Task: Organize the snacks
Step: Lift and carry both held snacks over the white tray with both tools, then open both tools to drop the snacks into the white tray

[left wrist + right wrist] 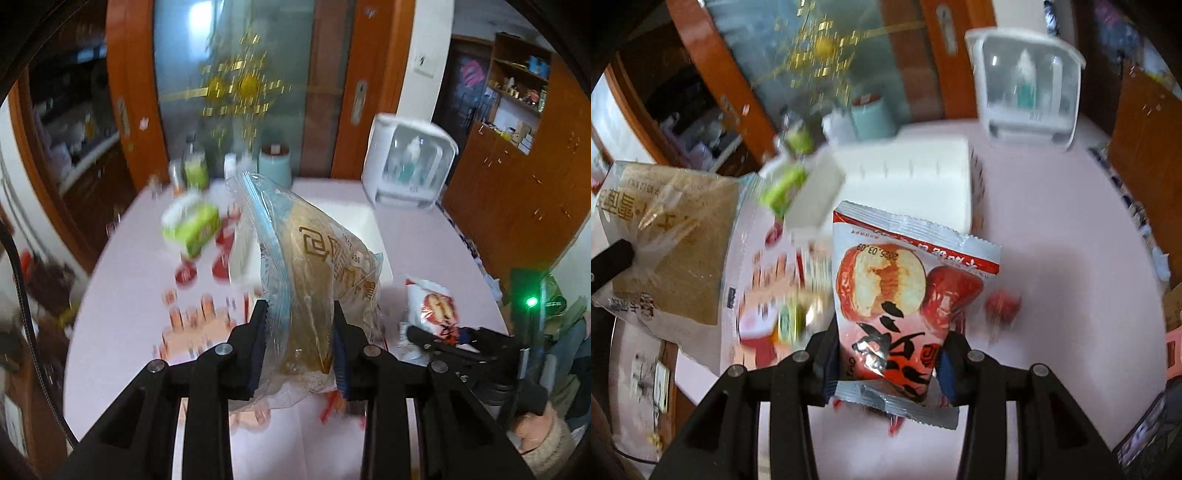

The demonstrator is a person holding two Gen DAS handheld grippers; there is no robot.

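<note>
My left gripper (299,325) is shut on a clear bag with brown contents and gold lettering (317,273), held up above the pink table (424,240). The same bag (676,254) shows at the left of the right wrist view. My right gripper (890,350) is shut on a red and white snack packet with a date picture (897,295), also lifted off the table. That packet (436,306) and the right gripper (454,336) appear low right in the left wrist view. Several small red snack packs (192,314) lie blurred on the table's left side.
A white box (908,177) sits mid-table, with a green and white carton (192,225) to its left. A white appliance with a clear front (406,162) stands at the far right edge. Bottles and a teal jar (275,162) line the back. Wooden doors and cabinets surround the table.
</note>
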